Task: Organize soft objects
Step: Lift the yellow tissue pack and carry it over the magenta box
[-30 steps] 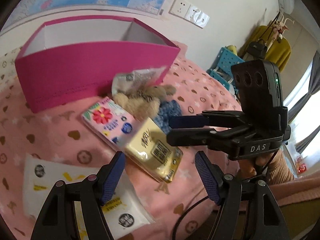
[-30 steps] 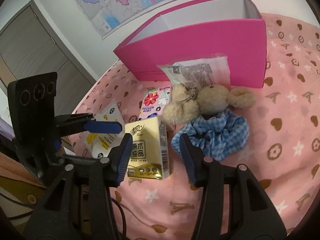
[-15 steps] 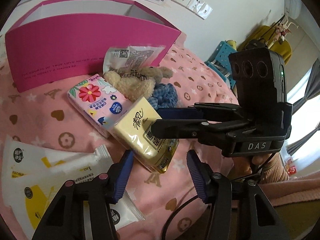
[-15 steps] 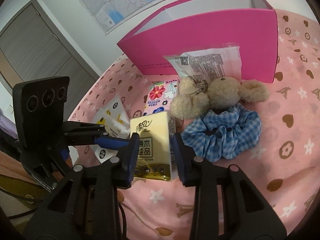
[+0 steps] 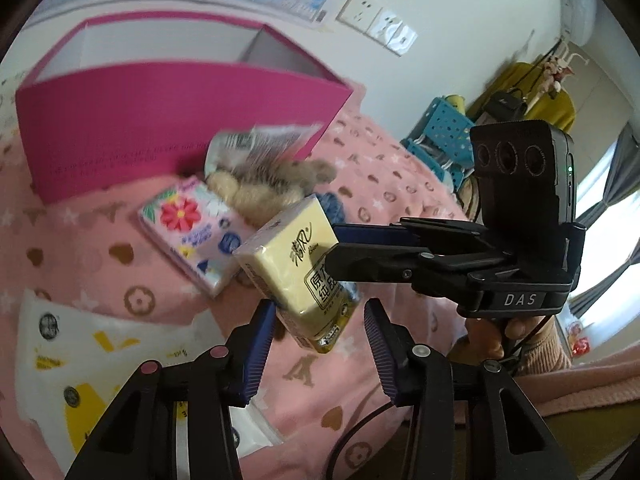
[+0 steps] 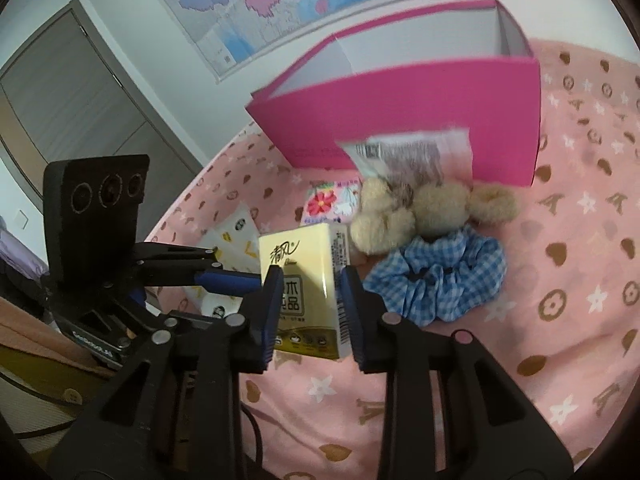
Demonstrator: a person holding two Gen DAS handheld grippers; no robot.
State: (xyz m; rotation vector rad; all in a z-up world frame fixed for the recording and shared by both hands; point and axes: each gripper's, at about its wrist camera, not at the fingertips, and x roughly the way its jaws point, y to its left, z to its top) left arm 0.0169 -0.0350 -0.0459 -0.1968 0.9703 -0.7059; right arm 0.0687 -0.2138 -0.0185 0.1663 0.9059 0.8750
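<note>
My right gripper (image 6: 308, 304) is shut on the yellow tissue pack (image 6: 298, 280) and holds it just above the pink bedspread; the pack also shows in the left wrist view (image 5: 296, 268). My left gripper (image 5: 320, 344) is open and empty, just below the pack. Behind lie a flowered pink tissue pack (image 5: 192, 228), a beige plush bear (image 6: 420, 216), a blue gingham scrunchie (image 6: 444, 280) and a clear plastic bag (image 6: 408, 152). The open pink box (image 6: 420, 112) stands at the back.
A white wipes pack with yellow marks (image 5: 80, 360) lies at the left by my left gripper. The bed's edge runs along the near side. A blue stool (image 5: 440, 132) and a wall with sockets are beyond the bed.
My right gripper closed on the yellow tissue pack and lifted it off the bedspread. My left gripper stayed open and shifted slightly.
</note>
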